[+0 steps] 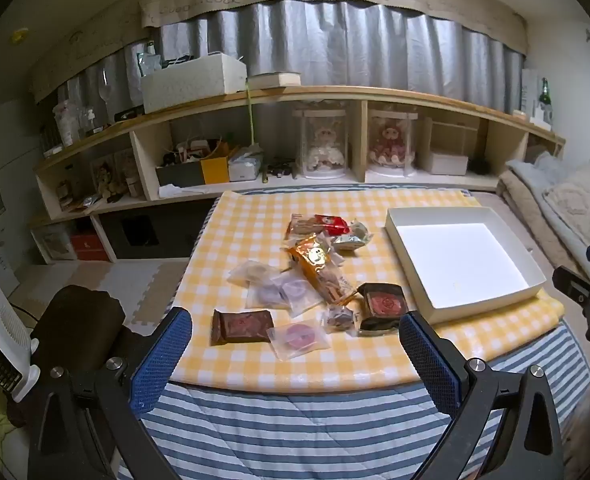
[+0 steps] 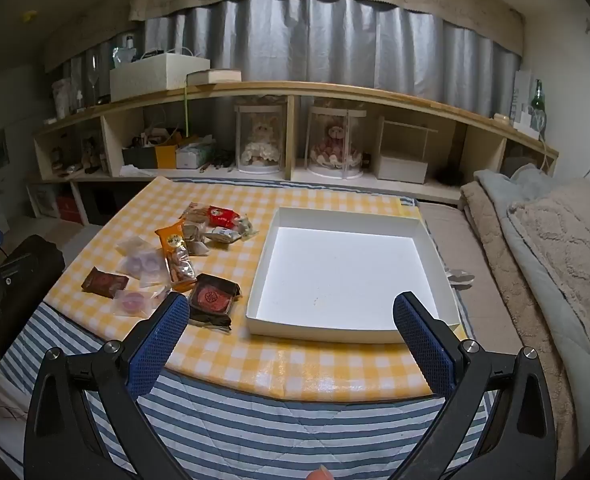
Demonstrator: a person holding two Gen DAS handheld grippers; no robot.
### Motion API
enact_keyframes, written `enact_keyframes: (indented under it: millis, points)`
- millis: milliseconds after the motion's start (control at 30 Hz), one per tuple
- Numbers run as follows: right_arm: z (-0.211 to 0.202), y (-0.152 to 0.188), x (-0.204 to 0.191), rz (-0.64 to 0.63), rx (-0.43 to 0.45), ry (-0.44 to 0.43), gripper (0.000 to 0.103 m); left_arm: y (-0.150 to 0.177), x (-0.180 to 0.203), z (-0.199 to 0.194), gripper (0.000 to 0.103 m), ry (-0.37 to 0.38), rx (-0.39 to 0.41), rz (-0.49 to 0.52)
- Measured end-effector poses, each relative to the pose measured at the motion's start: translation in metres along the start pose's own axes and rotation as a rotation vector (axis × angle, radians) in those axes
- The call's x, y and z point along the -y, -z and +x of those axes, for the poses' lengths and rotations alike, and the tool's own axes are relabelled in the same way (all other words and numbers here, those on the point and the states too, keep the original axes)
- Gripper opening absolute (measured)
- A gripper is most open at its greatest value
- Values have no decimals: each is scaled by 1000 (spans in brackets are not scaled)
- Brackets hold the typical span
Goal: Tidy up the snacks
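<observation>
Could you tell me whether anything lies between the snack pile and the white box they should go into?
Nothing visible does: the snacks lie on bare checked cloth just left of the open, empty white box, with only a strip of cloth between them.

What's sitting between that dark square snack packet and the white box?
Nothing: between the dark square packet and the white box only bare yellow checked cloth shows, clearest in the right wrist view.

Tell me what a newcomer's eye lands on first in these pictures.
The empty white box glows brightly on the right side of the yellow checked tablecloth. To its left lies a loose pile of wrapped snacks, none yet in the box. Both claws, left and right, hang open above the table's near edge.
</observation>
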State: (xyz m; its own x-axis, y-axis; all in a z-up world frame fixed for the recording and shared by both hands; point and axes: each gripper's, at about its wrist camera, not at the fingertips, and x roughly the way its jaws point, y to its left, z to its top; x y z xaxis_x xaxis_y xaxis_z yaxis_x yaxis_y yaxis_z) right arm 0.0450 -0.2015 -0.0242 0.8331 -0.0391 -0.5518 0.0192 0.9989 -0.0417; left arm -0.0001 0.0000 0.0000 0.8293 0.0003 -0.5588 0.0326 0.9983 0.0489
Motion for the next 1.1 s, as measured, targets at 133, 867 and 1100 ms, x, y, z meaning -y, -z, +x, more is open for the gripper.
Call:
enact_keyframes:
  millis: [133,867,1100]
  points:
    - [0,0,0,0,0,-1,103,0,0,0,103,0,1,0]
    - [0,0,0,-2,-1,0,103,0,0,2,103,3,3,-9]
    - [0,0,0,-1,-1,1,103,0,0,1,103,4,3,-10]
